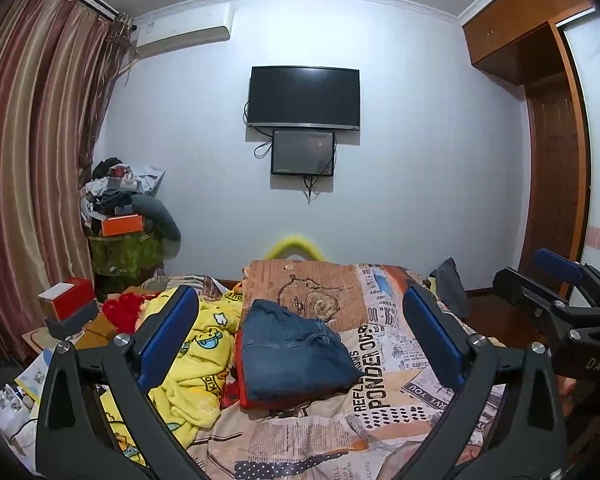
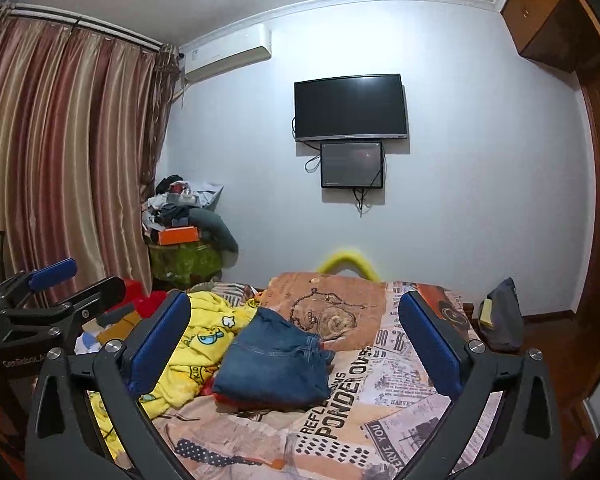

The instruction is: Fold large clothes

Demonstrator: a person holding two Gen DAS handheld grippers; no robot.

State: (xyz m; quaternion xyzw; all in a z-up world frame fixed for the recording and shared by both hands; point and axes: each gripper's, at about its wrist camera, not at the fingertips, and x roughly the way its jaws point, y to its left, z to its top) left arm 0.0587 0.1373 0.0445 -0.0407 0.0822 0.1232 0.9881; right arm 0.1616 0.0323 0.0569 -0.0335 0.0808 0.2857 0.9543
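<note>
A folded pair of blue jeans (image 1: 296,352) lies on a red folded garment on the bed (image 1: 400,364), in the middle of both views; the jeans (image 2: 276,364) show in the right wrist view too. A crumpled yellow cartoon-print garment (image 1: 196,364) lies left of the jeans, also in the right wrist view (image 2: 196,344). My left gripper (image 1: 300,320) is open and empty, held above the near part of the bed. My right gripper (image 2: 296,320) is open and empty, beside the left one; it also shows at the right edge of the left wrist view (image 1: 556,288).
The bed has a newspaper-print cover (image 2: 380,392). Boxes and clutter (image 1: 68,308) lie left of the bed, with a piled stand (image 1: 120,220) in the corner by the curtain (image 1: 32,160). A TV (image 1: 304,96) hangs on the far wall. A wardrobe (image 1: 556,120) stands right. A dark bag (image 2: 500,316) sits at the bed's right.
</note>
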